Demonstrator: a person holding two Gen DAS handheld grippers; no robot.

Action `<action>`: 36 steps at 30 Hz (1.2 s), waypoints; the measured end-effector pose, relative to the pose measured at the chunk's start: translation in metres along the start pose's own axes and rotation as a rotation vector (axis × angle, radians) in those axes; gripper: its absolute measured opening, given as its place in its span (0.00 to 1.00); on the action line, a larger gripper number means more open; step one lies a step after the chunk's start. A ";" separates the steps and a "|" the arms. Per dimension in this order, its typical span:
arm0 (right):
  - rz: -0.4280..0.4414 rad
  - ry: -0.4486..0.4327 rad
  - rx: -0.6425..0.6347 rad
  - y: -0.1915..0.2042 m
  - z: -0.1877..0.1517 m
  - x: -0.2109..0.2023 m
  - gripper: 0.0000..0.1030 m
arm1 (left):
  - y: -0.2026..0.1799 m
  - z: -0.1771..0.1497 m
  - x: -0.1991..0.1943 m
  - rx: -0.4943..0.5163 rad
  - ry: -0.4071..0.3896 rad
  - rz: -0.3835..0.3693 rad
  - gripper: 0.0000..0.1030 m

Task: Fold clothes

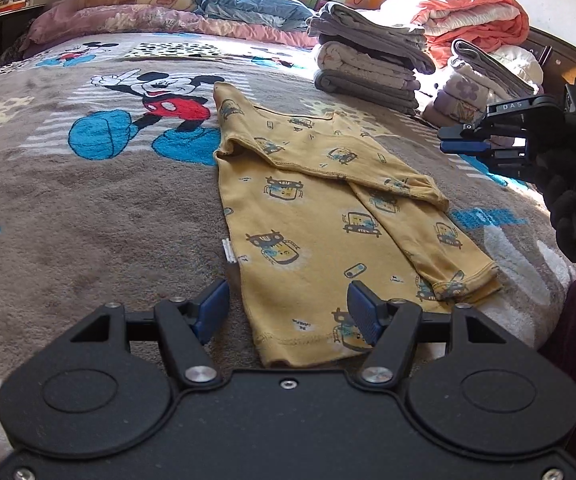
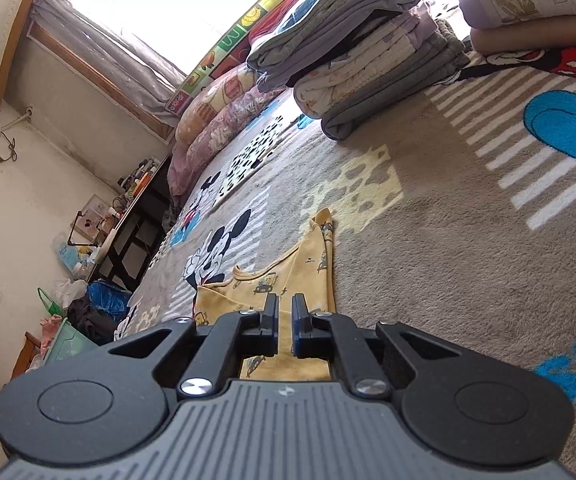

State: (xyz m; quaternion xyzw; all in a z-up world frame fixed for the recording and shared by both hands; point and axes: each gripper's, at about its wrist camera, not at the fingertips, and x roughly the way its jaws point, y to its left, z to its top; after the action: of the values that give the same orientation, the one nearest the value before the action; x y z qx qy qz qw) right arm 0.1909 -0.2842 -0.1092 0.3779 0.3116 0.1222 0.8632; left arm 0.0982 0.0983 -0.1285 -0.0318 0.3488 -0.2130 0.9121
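A small yellow long-sleeved shirt (image 1: 307, 208) with car prints lies flat on the grey cartoon-mouse blanket (image 1: 88, 208), both sleeves folded across its body. My left gripper (image 1: 288, 314) hovers open just above the shirt's near hem, with its blue pads (image 1: 212, 312) standing wide apart. My right gripper (image 1: 463, 140) is held in a gloved hand at the right edge, raised above the bed and clear of the shirt. In the right wrist view the right gripper (image 2: 284, 320) is shut with nothing between its fingers, and the shirt (image 2: 303, 276) lies below and ahead of it.
Stacks of folded grey and pale quilts (image 1: 367, 64) stand at the back right of the bed, with an orange and white duvet (image 1: 471, 16) behind them. Pillows (image 1: 136, 4) line the headboard. A dark desk (image 2: 136, 224) and bags (image 2: 104, 304) stand beside the bed.
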 end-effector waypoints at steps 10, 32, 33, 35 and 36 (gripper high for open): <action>-0.035 0.018 0.127 -0.043 -0.035 0.015 0.63 | -0.009 -0.019 -0.013 -0.120 -0.009 0.042 0.63; 0.069 -0.069 0.064 -0.010 -0.002 0.012 0.12 | -0.054 -0.019 -0.001 -0.042 -0.124 0.322 0.04; 0.069 -0.067 0.057 -0.009 0.004 0.014 0.11 | -0.060 -0.018 -0.001 -0.005 -0.127 0.326 0.03; 0.068 -0.065 0.049 -0.007 0.012 0.016 0.12 | -0.077 -0.019 0.002 0.105 -0.128 0.344 0.03; 0.068 -0.065 0.048 -0.007 0.017 0.016 0.12 | -0.084 -0.020 0.003 0.145 -0.127 0.347 0.03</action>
State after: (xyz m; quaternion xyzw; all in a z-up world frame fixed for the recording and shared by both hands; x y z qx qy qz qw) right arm 0.2143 -0.2914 -0.1128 0.4129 0.2732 0.1317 0.8588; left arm 0.0568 0.0228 -0.1283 0.0812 0.2746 -0.0747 0.9552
